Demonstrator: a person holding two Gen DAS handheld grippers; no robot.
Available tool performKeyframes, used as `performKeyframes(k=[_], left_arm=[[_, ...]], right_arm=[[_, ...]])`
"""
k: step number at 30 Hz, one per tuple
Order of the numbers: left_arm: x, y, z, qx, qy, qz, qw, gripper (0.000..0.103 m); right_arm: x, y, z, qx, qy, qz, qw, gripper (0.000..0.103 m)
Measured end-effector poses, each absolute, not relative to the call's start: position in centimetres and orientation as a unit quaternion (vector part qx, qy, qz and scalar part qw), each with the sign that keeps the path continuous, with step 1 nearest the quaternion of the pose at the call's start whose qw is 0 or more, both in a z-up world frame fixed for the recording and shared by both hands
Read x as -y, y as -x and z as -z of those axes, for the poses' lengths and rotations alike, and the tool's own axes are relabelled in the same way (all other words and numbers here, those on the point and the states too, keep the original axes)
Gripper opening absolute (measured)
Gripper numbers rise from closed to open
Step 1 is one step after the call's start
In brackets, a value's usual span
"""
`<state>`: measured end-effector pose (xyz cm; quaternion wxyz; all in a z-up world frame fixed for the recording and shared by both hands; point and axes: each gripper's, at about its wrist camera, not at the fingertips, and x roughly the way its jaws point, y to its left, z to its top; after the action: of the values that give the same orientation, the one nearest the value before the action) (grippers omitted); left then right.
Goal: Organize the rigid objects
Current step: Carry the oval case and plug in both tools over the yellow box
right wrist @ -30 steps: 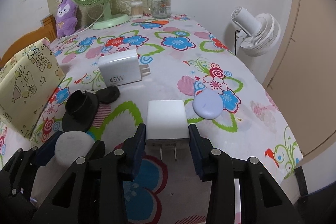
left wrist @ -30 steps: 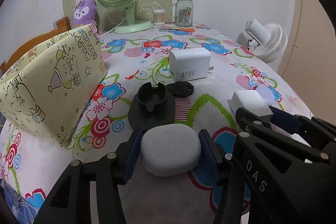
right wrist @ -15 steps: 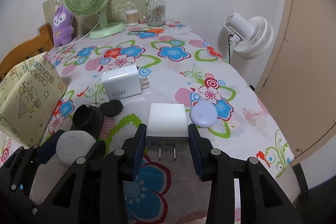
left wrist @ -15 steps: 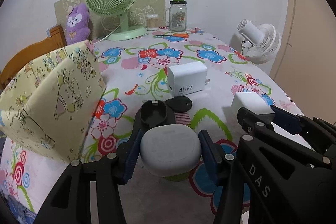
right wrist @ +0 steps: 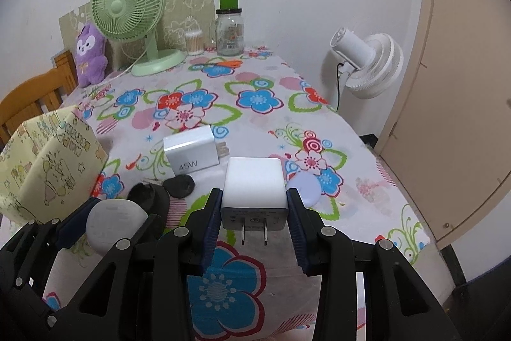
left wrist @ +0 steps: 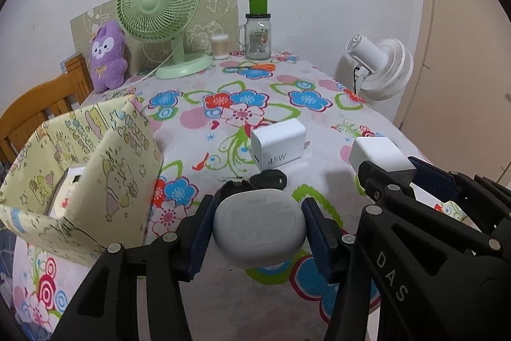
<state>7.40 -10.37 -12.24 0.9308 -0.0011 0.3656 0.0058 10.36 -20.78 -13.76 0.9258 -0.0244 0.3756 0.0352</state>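
My left gripper (left wrist: 257,226) is shut on a grey rounded earbud case (left wrist: 259,224), held above the flowered tablecloth. My right gripper (right wrist: 254,211) is shut on a small white plug charger (right wrist: 254,192), prongs toward the camera, also off the table. That charger (left wrist: 378,154) shows at the right of the left wrist view, and the grey case (right wrist: 113,222) at the lower left of the right wrist view. A bigger white charger marked 45W (left wrist: 278,146) lies mid-table. An open yellow patterned box (left wrist: 86,168) stands at the left with a white item inside.
Black round pieces (right wrist: 179,186) lie in front of the 45W charger (right wrist: 191,152), and a pale lilac disc (right wrist: 305,187) sits behind the held charger. A green fan (left wrist: 159,11), purple plush (left wrist: 105,56), jar (left wrist: 257,34) and cotton swabs line the back. A white fan (right wrist: 367,63) stands off the table's right edge.
Both grippers have risen with their loads; the table and its objects look lower and farther, and more of the yellow box's inside shows. The grips are unchanged.
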Motion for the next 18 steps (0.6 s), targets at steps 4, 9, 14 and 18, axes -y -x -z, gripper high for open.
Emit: performKeyframes(k=[4,9,14,18], left_arm=[[10.2,-7.2,11.2,-0.361,-0.003,-0.002,0.933,0.056],[10.1,-7.0,9.9,-0.355,-0.007,0.001,0.935,0.056],[10.0,-6.9,8.6,-0.349,-0.014,0.004,0.937,0.056],[9.8,-6.8,7.7,-0.348,-0.014,0.014,0.937,0.057]], right_arm=[[20.6,-10.1,12.8,-0.370,0.023,-0.032,0.928,0.043],[20.4,-9.7,11.4,-0.364,0.024,-0.030,0.931,0.043],[20.2,-9.6,10.1,-0.358,0.021,-0.029,0.933,0.043],[20.0,-9.4,9.2,-0.355,0.021,-0.027,0.934,0.043]])
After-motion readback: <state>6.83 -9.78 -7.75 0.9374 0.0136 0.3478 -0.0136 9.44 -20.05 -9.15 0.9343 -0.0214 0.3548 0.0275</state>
